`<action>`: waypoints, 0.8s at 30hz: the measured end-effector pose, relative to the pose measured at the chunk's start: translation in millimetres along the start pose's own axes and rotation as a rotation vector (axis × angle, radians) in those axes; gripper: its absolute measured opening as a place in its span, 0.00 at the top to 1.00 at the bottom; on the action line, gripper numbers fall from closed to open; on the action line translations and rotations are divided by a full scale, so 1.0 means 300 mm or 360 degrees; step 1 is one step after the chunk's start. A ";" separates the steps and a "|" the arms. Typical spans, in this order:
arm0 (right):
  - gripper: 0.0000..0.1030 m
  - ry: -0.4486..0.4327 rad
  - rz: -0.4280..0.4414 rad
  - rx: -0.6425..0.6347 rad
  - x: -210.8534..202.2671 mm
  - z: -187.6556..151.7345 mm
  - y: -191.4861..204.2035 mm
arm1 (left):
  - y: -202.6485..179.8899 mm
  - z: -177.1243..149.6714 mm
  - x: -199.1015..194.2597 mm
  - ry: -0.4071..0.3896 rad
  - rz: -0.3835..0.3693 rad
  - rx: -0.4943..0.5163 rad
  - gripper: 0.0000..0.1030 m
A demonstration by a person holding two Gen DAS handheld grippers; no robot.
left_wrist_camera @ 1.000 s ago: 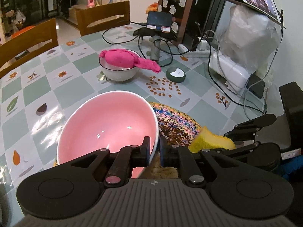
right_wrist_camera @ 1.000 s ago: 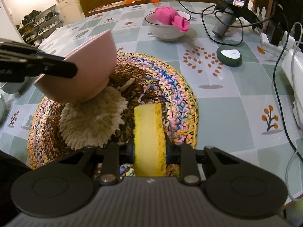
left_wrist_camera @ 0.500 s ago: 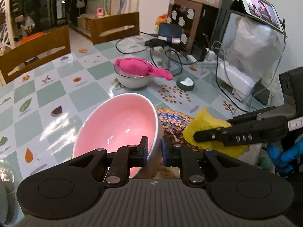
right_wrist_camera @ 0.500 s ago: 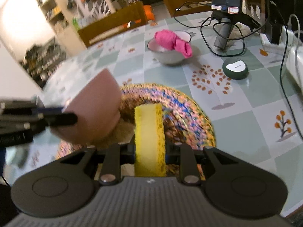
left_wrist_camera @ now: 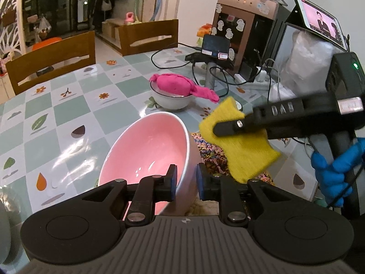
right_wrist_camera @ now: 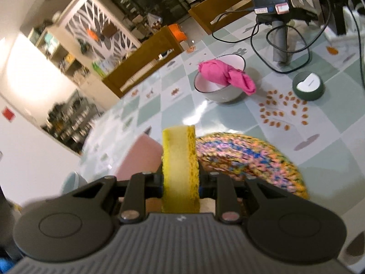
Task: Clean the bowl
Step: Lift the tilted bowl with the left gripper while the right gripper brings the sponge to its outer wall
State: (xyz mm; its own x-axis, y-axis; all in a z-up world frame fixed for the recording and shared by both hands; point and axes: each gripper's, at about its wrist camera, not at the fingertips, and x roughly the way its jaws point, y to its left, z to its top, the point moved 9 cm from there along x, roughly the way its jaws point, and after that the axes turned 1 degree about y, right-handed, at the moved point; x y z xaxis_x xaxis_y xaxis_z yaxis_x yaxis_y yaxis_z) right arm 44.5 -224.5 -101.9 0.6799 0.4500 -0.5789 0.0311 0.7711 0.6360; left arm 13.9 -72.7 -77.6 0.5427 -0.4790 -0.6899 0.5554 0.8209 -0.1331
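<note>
My left gripper holds the pink bowl by its near rim, tilted on its side above the table with its hollow facing left. Its jaws are opening slightly, with the bowl's wall still between the pads. My right gripper is shut on a yellow sponge, held in the air just right of the bowl's rim and apart from it. In the right wrist view the sponge stands edge-on between the fingers, with the pink bowl blurred to its left. A blue-gloved hand grips the right tool.
A colourful woven mat lies under the sponge, with a beige cloth below the bowl. Farther back stand a white bowl with a pink cloth, a round green device, cables, a stand and wooden chairs.
The right gripper lifted the sponge off the mat, rolled, and brought it up beside the bowl's rim. The bowl rose and tipped more upright. The left jaws spread a little.
</note>
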 end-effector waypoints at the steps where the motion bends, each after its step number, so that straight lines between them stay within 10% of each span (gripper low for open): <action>1: 0.76 -0.0003 0.0016 0.0047 0.011 0.004 0.000 | 0.000 -0.005 -0.001 0.0004 -0.0003 0.0000 0.78; 11: 0.76 0.0003 0.0032 0.0268 0.105 0.021 -0.010 | 0.005 -0.030 -0.003 0.0025 -0.0005 -0.0001 0.76; 24: 0.76 -0.0021 0.0078 0.0079 0.061 0.020 0.087 | 0.002 -0.045 0.024 0.0085 -0.0007 -0.0003 0.76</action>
State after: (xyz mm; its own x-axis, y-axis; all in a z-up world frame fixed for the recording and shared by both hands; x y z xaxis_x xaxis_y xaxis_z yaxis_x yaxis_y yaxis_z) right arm 61.9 -198.8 -92.7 0.6912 0.4804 -0.5399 0.0335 0.7249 0.6880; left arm 9.7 -71.5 -92.3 0.5061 -0.4652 -0.7263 0.5562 0.8196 -0.1374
